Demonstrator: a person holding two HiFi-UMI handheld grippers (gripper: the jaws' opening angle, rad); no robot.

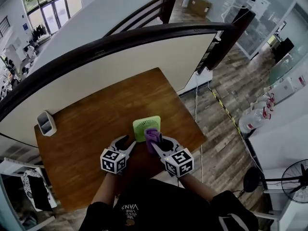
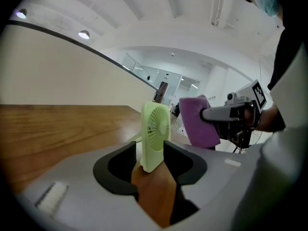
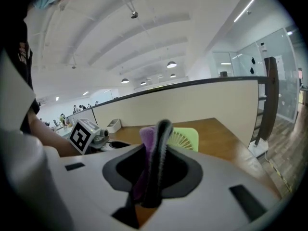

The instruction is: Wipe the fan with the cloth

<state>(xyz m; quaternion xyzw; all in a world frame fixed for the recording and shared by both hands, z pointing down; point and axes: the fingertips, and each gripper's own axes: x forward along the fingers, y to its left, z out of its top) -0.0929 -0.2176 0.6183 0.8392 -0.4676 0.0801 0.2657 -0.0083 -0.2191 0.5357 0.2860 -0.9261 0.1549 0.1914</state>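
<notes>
1. A small green fan (image 1: 146, 127) stands on the wooden worktop (image 1: 91, 129), close to the middle of the head view.
2. The left gripper (image 1: 126, 143) is just at the lower left of the fan. Its fingers (image 2: 118, 165) are released and stand wide apart. In the left gripper view the fan stands upright in the gap between them, and neither finger presses on it.
3. The right gripper (image 3: 156, 134) is at the lower right of the fan. Its fingers (image 3: 161, 146) are clenched on a purple cloth (image 3: 144, 148), and a folded part of the cloth sticks out past the tips.
4. The cloth is just beside the fan. In the left gripper view it is to the right of the fan, and a thin gap shows between them.
5. A small grey-white box (image 1: 46, 123) stands at the left end of the worktop, well apart from the fan.
6. The person's forearms and a black shirt fill the bottom of the head view.
</notes>
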